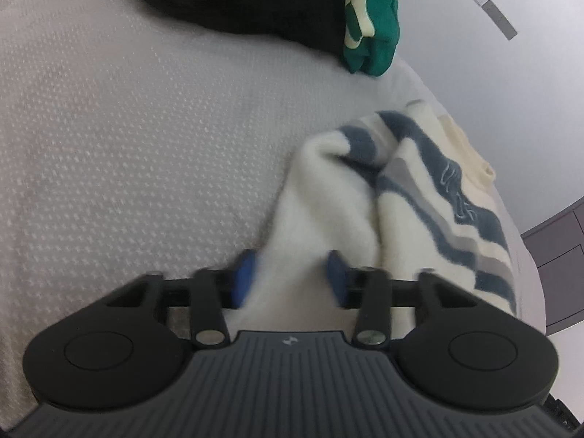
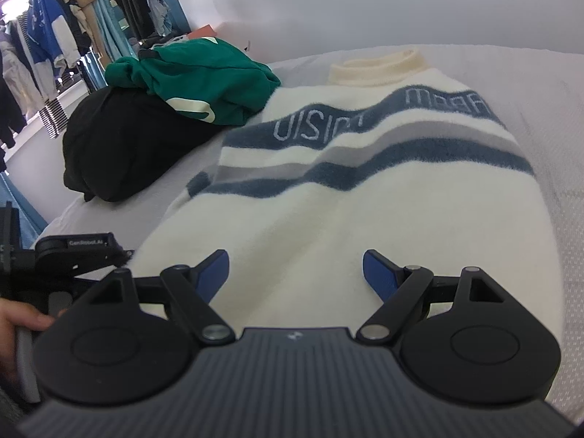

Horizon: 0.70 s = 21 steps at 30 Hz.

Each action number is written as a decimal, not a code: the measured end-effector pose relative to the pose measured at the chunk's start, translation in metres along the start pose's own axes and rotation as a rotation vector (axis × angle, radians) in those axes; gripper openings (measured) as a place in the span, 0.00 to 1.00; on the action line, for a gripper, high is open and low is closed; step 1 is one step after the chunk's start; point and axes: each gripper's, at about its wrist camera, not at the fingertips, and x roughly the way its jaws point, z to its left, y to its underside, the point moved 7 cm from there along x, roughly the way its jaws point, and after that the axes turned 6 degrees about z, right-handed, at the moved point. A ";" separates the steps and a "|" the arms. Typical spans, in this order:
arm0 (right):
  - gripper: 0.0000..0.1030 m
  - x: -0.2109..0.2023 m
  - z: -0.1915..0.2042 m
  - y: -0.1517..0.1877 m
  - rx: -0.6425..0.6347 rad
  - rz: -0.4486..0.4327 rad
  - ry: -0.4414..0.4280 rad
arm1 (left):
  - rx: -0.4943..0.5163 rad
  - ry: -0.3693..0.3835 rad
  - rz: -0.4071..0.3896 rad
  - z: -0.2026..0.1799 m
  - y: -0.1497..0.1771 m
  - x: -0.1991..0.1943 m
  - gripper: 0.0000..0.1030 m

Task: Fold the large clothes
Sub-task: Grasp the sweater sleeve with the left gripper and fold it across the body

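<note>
A cream sweater [image 2: 328, 197] with blue and grey stripes lies on a grey bed, collar far from me, sides folded in. My right gripper [image 2: 295, 273] is open and hovers over its near hem. In the left wrist view the sweater [image 1: 368, 189] is bunched, and its cream cloth runs between the blue pads of my left gripper [image 1: 290, 279]. The pads stand apart on each side of the cloth; the view is blurred, so I cannot tell if they grip it. The left gripper also shows at the left edge of the right wrist view [image 2: 73, 252].
A green garment [image 2: 204, 76] lies on a black garment [image 2: 124, 146] at the far left of the bed [image 1: 127, 127]. A clothes rack [image 2: 54, 36] stands beyond. A dark cabinet [image 1: 558, 266] stands past the bed's right edge.
</note>
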 end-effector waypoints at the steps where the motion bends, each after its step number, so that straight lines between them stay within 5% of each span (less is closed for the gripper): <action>1: 0.80 0.000 0.000 0.000 0.001 0.000 0.003 | 0.006 0.010 0.014 -0.002 0.001 0.003 0.17; 11: 0.80 -0.006 0.004 0.003 -0.022 -0.015 0.019 | 0.030 -0.078 -0.162 -0.001 -0.050 -0.053 0.11; 21: 0.80 0.016 0.005 -0.008 -0.052 -0.021 0.037 | 0.160 -0.324 -0.333 0.019 -0.218 -0.109 0.10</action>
